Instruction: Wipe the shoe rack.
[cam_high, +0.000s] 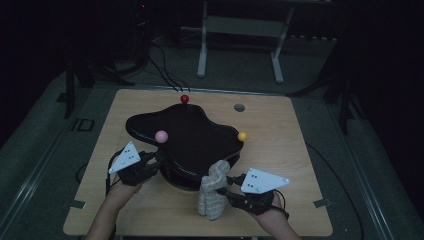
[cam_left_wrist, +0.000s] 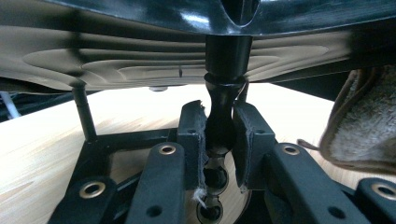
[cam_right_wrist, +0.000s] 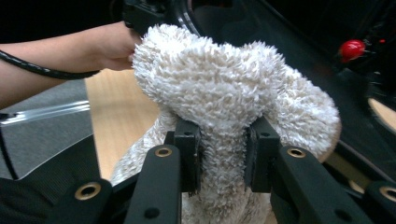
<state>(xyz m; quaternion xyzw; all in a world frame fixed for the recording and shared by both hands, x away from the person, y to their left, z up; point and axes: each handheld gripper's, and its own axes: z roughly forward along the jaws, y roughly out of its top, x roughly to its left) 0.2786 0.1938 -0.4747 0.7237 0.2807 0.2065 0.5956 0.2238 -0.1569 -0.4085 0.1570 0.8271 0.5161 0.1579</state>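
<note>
Gripping a turned black post (cam_left_wrist: 223, 116) under the glossy black tray (cam_high: 200, 140), my left gripper (cam_high: 156, 159) has its jaws pinched onto it at about eight o'clock of the tray, I reckon to keep the stand from sliding. My right gripper (cam_high: 231, 184) has its pads squeezed deep into a fluffy white cloth (cam_high: 214, 191), bunched upright at the tray's six o'clock edge and touching the rim, placed, I judge, for wiping that shiny surface. Wooden table (cam_high: 280, 165) beneath.
</note>
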